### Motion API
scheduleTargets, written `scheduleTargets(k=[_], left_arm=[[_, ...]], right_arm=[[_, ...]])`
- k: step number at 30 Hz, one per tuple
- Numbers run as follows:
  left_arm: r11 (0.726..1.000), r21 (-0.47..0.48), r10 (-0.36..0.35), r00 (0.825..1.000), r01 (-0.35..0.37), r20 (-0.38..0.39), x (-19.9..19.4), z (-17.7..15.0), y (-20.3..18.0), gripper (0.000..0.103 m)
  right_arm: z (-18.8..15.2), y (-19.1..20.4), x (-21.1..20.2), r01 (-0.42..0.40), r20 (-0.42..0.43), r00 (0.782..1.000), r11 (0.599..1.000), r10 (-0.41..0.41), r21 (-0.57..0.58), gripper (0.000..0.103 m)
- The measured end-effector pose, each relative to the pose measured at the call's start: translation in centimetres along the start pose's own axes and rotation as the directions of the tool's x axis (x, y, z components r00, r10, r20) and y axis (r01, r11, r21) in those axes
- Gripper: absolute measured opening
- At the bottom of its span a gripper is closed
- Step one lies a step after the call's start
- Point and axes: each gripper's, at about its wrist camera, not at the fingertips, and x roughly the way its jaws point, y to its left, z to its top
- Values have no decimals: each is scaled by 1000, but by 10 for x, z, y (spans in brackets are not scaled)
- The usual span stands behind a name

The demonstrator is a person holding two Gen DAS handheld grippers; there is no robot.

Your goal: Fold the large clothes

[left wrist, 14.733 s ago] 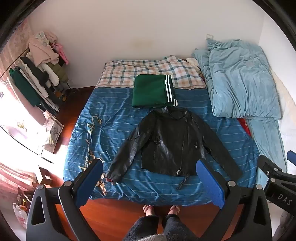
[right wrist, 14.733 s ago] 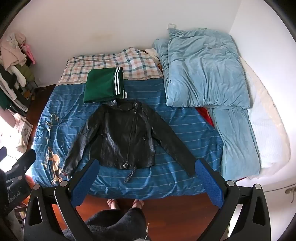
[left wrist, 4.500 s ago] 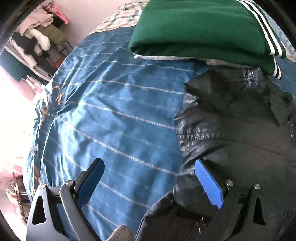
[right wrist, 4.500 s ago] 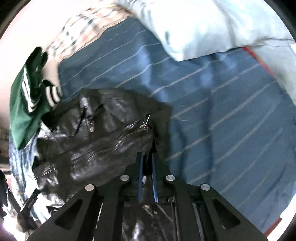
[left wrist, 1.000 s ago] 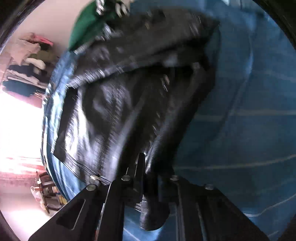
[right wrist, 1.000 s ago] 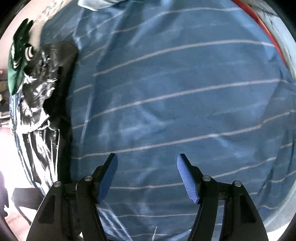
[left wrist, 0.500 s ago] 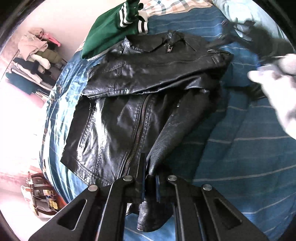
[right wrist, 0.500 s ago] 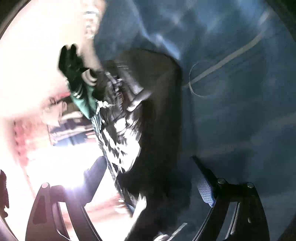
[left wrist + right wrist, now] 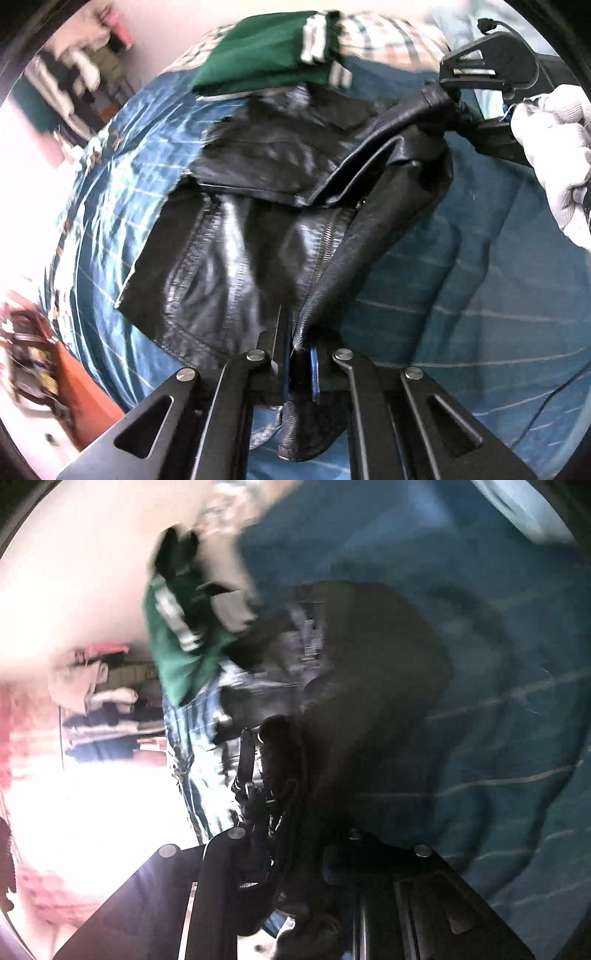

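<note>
**Both grippers on the jacket, right-side view blurred**

The left gripper (image 9: 295, 354) has its blue pads (image 9: 314, 373) clenched on a fold of the black jacket (image 9: 236, 236), with a cuff-like end hanging below the fingers, partly hidden by the gripper frame. The jacket lies partly folded on the blue striped bedspread (image 9: 480, 295), its far right edge lifted. There the right gripper (image 9: 448, 94) meets the leather, held by a white-gloved hand (image 9: 554, 147) cut off at the frame edge. In the right wrist view, motion blur and dark leather cover the fingers; they look pressed on the jacket (image 9: 369, 686), though the pads themselves are hard to make out. A folded green garment (image 9: 266, 55) lies just beyond the collar, touching it.
</note>
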Motion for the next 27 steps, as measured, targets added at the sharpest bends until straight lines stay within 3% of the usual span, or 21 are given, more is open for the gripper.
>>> scheduleTargets(k=[3, 8, 12, 14, 16, 18, 19, 20, 21, 23, 25, 27], left_arm=[[996, -62, -58, 998, 58, -5, -8, 18, 52, 5], [980, -164, -123, 992, 116, -37, 11, 38, 139, 6], [967, -218, -149, 986, 128, -80, 56, 39, 192, 10], [952, -255, -207, 970, 169, -129, 88, 36, 216, 12], [924, -317, -276, 946, 212, -172, 114, 33, 238, 15], [894, -390, -310, 934, 222, -178, 123, 28, 260, 29], [888, -409, -301, 937, 208, -178, 122, 25, 269, 46], [888, -413, -293, 940, 199, -176, 120, 24, 274, 73], [889, -417, -283, 944, 190, -171, 117, 21, 279, 84], [886, -430, -263, 952, 174, -157, 108, 16, 284, 89], [896, -419, -234, 958, 146, -166, 109, 13, 278, 90], [911, -398, -196, 962, 107, -190, 120, 12, 267, 90]], right_arm=[[-10, 63, 21, 53, -4, 999, 995, -53, -85, 20], [-26, 162, 116, 202, -46, 976, 960, -215, -194, 20], [-33, 201, 205, 336, -86, 926, 907, -367, -252, 20], [-37, 202, 248, 400, -108, 891, 875, -441, -275, 24], [-35, 204, 288, 430, -144, 863, 853, -485, -298, 37], [-35, 205, 301, 398, -167, 871, 864, -461, -310, 63], [-35, 210, 298, 355, -175, 891, 882, -420, -309, 67], [-36, 210, 287, 285, -199, 915, 913, -350, -293, 68], [-33, 209, 281, 238, -216, 928, 930, -302, -279, 68], [-31, 197, 239, 154, -219, 953, 956, -211, -248, 69], [-25, 184, 201, 178, -159, 963, 954, -220, -241, 69], [-12, 154, 160, 272, -75, 952, 933, -297, -237, 70]])
